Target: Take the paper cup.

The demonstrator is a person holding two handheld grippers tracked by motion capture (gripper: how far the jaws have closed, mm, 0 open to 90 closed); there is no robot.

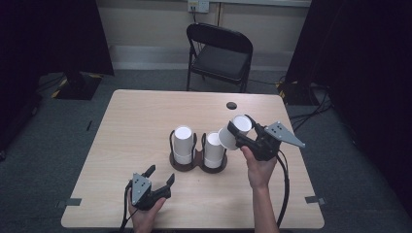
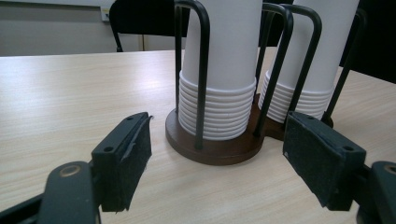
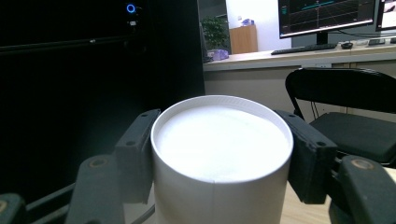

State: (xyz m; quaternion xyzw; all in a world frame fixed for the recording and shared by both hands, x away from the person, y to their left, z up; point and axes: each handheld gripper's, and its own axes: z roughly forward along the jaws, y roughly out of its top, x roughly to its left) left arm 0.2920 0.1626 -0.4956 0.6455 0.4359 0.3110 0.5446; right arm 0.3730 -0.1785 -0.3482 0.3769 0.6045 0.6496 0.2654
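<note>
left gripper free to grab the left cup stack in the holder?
Probably yes. The left gripper is open and empty, with bare table between it and the left stack. The holder's wire posts flank the cups, so it may need to approach between them.

- We see our two black two-jaw grippers, left (image 1: 156, 175) and right (image 1: 241, 127), each topped by a grey three-cornered plate dotted with screws.
- Black foam-like pads (image 2: 322, 158) face the jaws.
- Black cables trail back.
- Bare forearms, no sleeves.
</note>
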